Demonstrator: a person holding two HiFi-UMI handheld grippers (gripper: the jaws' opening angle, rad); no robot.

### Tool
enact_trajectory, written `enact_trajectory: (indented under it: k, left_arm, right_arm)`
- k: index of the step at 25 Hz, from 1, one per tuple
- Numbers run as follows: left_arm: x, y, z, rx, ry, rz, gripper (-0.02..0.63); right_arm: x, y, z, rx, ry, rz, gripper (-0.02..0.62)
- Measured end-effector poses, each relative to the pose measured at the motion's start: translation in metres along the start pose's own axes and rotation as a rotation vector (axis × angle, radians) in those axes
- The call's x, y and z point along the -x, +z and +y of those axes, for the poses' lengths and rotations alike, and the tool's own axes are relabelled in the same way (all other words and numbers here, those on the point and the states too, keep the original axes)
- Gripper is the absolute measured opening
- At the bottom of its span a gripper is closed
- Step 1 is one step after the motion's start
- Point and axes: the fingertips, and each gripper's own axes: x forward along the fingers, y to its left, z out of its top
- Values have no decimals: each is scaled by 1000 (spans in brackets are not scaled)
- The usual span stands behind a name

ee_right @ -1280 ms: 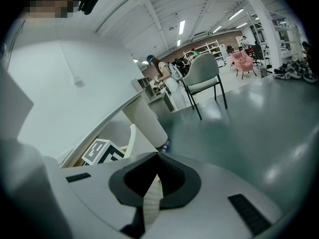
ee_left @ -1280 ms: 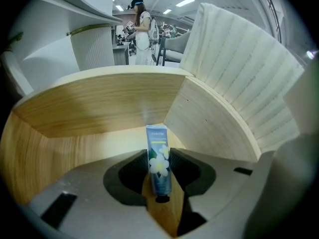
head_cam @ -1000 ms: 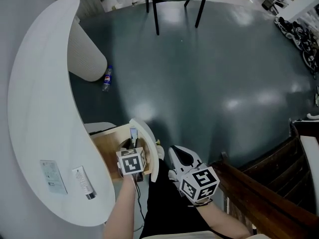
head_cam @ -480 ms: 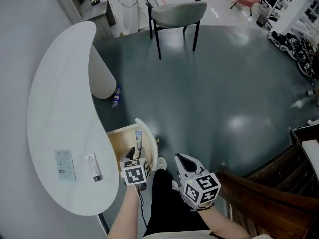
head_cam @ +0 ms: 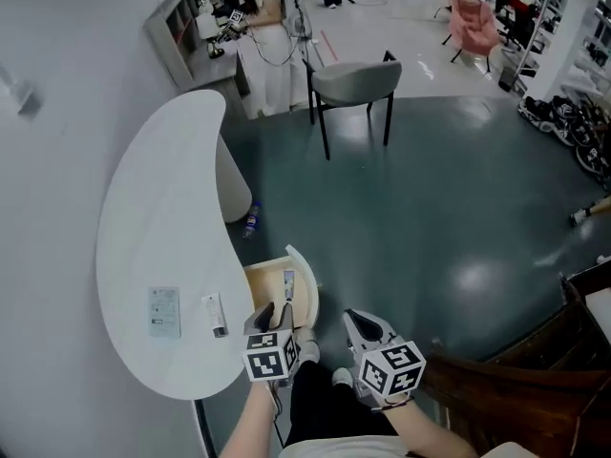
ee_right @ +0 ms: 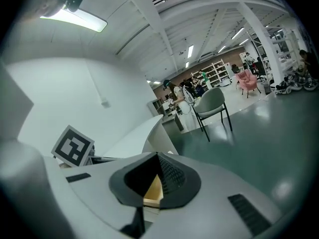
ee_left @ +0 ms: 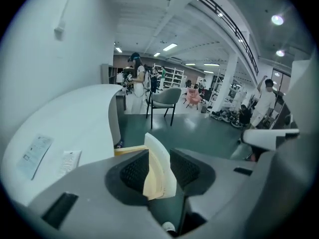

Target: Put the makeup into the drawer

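The drawer stands open at the near right edge of the white table. One makeup tube lies inside the drawer. A second tube lies on the table close to its near edge, just beside a flat packet. The left gripper hangs over the near end of the drawer. Its jaws are partly apart and hold nothing. The right gripper is off the table, to the right of the drawer. Its jaws are closed tight and empty.

Grey chair, glossy teal floor
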Motion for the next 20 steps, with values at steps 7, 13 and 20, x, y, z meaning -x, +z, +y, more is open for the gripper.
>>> enact_trajectory:
  k: [7,13,20]
  left_arm:
    - [77,26,11,40,13,-100,146]
    - [130,37,52,35,60,-154,146]
    - [193,44,105,20,79,-201,146]
  right_arm:
    - [0,7,71,49,127,30,20]
    - [-12,23,134,117,207,23,20]
    - [-16,34,205,159,215,-5,20]
